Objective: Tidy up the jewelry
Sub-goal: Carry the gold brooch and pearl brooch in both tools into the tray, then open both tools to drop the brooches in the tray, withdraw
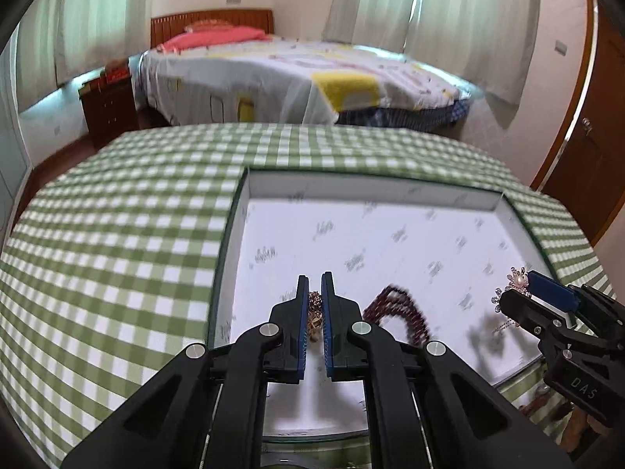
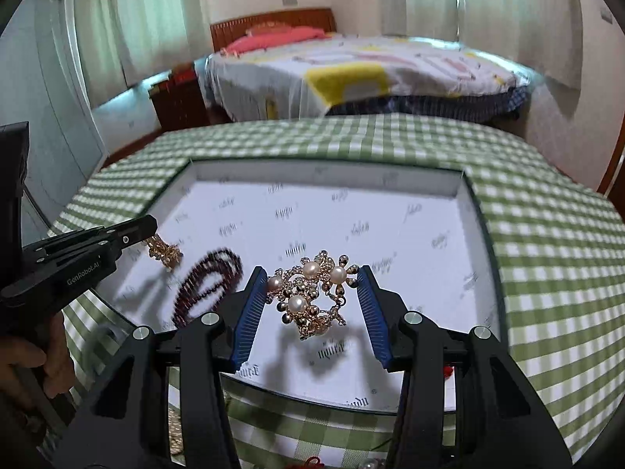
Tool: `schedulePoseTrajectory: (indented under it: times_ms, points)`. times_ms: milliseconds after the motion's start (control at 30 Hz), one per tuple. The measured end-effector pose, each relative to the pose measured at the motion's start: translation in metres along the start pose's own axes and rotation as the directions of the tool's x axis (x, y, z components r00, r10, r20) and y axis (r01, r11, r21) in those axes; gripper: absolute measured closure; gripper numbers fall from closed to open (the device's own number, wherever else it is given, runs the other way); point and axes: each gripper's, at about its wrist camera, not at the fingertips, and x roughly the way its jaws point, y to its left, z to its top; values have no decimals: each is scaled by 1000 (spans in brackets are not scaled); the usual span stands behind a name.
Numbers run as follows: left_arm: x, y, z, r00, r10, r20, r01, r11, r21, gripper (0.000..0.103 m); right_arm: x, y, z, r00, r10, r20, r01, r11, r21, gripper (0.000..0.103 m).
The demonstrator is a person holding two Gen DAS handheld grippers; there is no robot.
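My left gripper (image 1: 315, 279) is shut on a small gold ornament with purple stones (image 1: 314, 312), held just above the floor of a shallow white box (image 1: 351, 183). A dark red bead bracelet (image 1: 398, 312) lies in the box to its right. In the right wrist view my right gripper (image 2: 312, 269) is shut on a gold and pearl ornament (image 2: 308, 293), which hangs above the box (image 2: 312, 172) and casts a shadow on it. The bracelet (image 2: 207, 285) lies left of it. Further left, the left gripper (image 2: 150, 224) carries the gold ornament (image 2: 166, 252). The right gripper (image 1: 517, 287) shows at the left wrist view's right edge.
The box sits on a table under a green checked cloth (image 1: 117, 234). A person's hand (image 2: 35, 355) holds the left gripper's handle. Beyond the table stand a bed (image 1: 293, 78), a wooden nightstand (image 1: 109, 113) and curtains. A wooden door (image 1: 586, 156) is on the right.
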Motion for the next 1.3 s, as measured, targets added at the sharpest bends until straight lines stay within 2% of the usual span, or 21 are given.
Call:
schedulePoseTrajectory:
  times_ms: [267,600,667,733,900,933,967,1033,1300]
  points:
    - [13,-4,-9,998,1,-59,-1,1000,-2,96,17,-2,-8,998,4,-57,-3,1000,4,56]
    - [13,-7,-13,998,13,-69,-12,1000,15,93,22,-6,-10,997,12,-72,-11,1000,18,55]
    - [12,-8,-13,998,6,-66,-6,1000,13,82,22,-7,-10,997,14,-71,-13,1000,22,55]
    - [11,-9,-12,998,9,-55,-8,1000,13,58,22,-7,-10,997,15,-69,-14,1000,24,55]
    - [4,-11,-15,999,3,-42,-2,1000,22,54,16,-7,-8,999,16,-52,-14,999,30,54]
    - [2,-10,-15,999,-1,-39,2,1000,20,50,14,-7,-7,999,16,-45,-15,999,32,51]
    - [0,-9,-15,999,-4,-35,4,1000,19,48,12,-7,-6,999,17,-36,-16,999,35,43]
    - [-6,-8,-15,1000,-10,-22,10,1000,14,45,7,-6,-4,1000,16,-25,-15,999,31,42]
    - [-37,0,-25,1000,-23,1,23,1000,-14,43,-25,-1,-12,1000,12,14,-13,999,38,42]
